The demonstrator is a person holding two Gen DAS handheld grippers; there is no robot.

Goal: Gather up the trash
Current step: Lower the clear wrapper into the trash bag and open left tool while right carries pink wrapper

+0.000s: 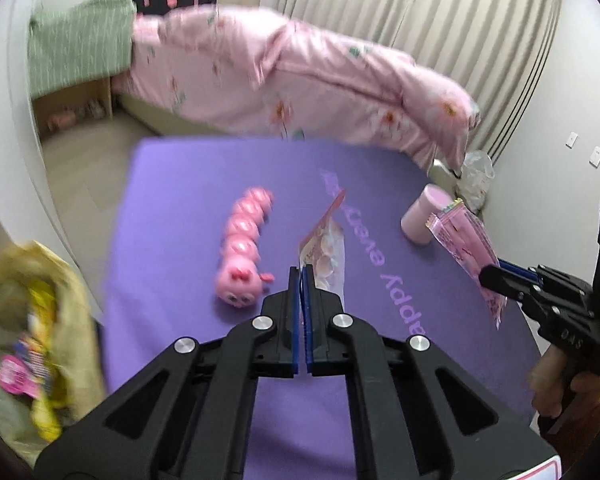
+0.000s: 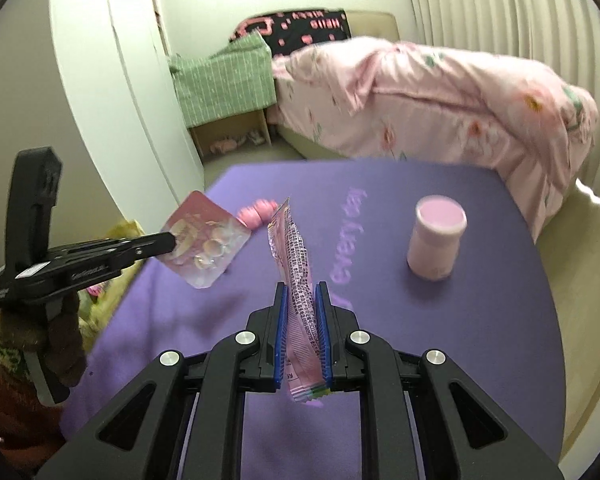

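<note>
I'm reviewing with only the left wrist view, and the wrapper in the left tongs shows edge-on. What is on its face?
Observer: In the right wrist view, the left tongs pinch one corner of a square pink sachet that has pale round pieces pictured on it.
Operator: How do the right tongs grip theirs?
Observer: The right tongs clamp the long pink packet between both pads. Its sawtooth end pokes out behind them.

Purple mat (image 2: 440, 320), pink caterpillar toy (image 1: 242, 256), pink floral quilt (image 1: 300, 80), green striped cloth (image 2: 224, 80).
</note>
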